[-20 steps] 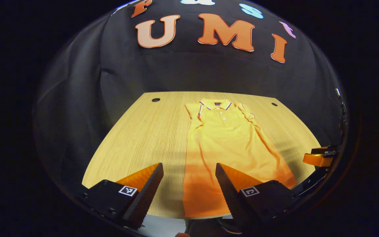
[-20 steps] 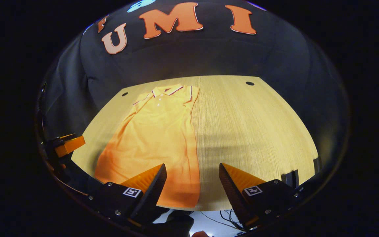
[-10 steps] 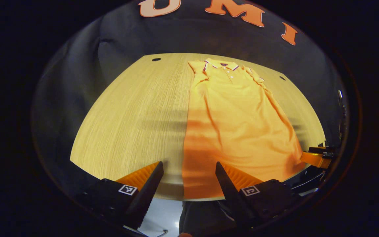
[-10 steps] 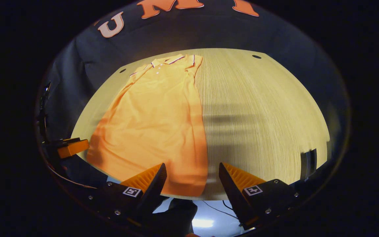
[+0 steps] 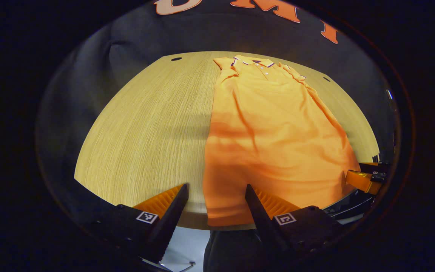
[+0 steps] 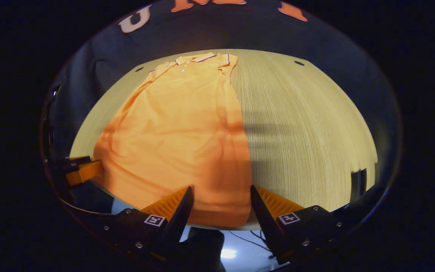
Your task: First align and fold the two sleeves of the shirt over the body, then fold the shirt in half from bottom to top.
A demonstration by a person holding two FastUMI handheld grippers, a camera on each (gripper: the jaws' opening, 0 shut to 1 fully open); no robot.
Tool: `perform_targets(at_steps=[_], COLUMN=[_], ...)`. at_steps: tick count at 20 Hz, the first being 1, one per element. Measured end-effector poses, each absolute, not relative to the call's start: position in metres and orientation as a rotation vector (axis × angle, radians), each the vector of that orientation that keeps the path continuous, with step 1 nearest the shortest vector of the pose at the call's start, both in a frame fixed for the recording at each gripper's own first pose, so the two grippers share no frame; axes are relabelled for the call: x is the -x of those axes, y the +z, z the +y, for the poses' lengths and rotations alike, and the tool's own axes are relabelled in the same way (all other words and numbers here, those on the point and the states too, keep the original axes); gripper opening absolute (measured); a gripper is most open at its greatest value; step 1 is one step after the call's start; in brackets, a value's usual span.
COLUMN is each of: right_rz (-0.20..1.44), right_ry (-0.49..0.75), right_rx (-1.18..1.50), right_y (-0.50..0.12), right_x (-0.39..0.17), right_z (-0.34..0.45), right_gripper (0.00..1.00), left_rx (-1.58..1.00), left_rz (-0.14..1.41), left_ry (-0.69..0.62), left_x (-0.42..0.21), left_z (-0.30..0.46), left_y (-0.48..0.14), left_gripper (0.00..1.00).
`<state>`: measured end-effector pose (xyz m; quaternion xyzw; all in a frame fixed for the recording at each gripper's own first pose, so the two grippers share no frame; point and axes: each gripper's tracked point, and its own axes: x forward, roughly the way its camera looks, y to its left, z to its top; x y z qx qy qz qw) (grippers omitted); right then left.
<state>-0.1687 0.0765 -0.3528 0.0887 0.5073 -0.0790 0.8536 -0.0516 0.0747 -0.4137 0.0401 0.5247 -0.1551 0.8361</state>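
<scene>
— Shirt (image 5: pixel 274 128) lies flat on our wooden table (image 5: pixel 145 124), collar far, hem at the near edge.
— Left gripper (image 5: pixel 214 196) and right gripper (image 6: pixel 221 198) both gape over the hem corners; contact is seemingly none. Small holes (image 6: pixel 298 63) dot the far tabletop.

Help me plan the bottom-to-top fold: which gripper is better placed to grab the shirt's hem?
Neither clearly. The left gripper frames the hem's left corner of the shirt; the right gripper frames the right corner. Both are open.
</scene>
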Motion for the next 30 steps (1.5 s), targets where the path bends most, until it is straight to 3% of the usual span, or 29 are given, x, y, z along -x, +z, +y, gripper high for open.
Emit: perform_targets(at_steps=[2, 3, 4, 5, 15, 21, 22, 23, 24, 25, 27, 30], right_rz=[1.05, 1.041, 1.029, 1.042, 0.911, 1.051, 1.059, 1.037, 1.031, 1.021, 1.044, 1.063], right_ry=[-0.2, -0.221, -0.155, -0.051, 0.036, -0.09, -0.104, -0.117, -0.13, -0.151, -0.161, -0.107], right_rx=[-0.213, -0.277, -0.365, -0.509, -0.592, -0.431, -0.44, -0.45, -0.434, -0.399, -0.316, -0.152], right_y=[-0.348, -0.347, -0.346, -0.34, -0.308, -0.342, -0.343, -0.338, -0.338, -0.338, -0.345, -0.357], right_x=[0.165, 0.166, 0.16, 0.16, 0.126, 0.153, 0.158, 0.153, 0.154, 0.156, 0.164, 0.153], right_z=[0.074, 0.072, 0.083, 0.112, 0.121, 0.099, 0.1, 0.1, 0.099, 0.095, 0.095, 0.101], right_gripper=[0.71, 0.49, 0.26, 0.22, 0.16, 0.18, 0.27, 0.53, 0.68, 0.9, 0.97, 0.95], left_rx=[-0.091, -0.104, -0.145, -0.138, -0.007, -0.027, -0.029, -0.033, -0.035, -0.036, -0.039, -0.044], left_rz=[1.088, 1.087, 1.078, 1.084, 0.953, 0.981, 0.986, 0.99, 0.991, 0.995, 1.005, 1.013], left_ry=[-0.392, -0.4, -0.423, -0.44, -0.443, -0.42, -0.419, -0.417, -0.415, -0.414, -0.412, -0.412], left_x=[0.05, 0.048, 0.047, 0.052, 0.003, 0.006, 0.007, 0.007, 0.007, 0.008, 0.011, 0.013], left_z=[0.058, 0.052, 0.051, 0.051, 0.043, 0.049, 0.05, 0.05, 0.053, 0.054, 0.058, 0.06], left_y=[-0.414, -0.413, -0.415, -0.412, -0.355, -0.369, -0.371, -0.374, -0.374, -0.375, -0.376, -0.38], left_gripper=[0.57, 0.33, 0.09, 0.01, 0.01, 0.02, 0.02, 0.01, 0.02, 0.01, 0.02, 0.02])
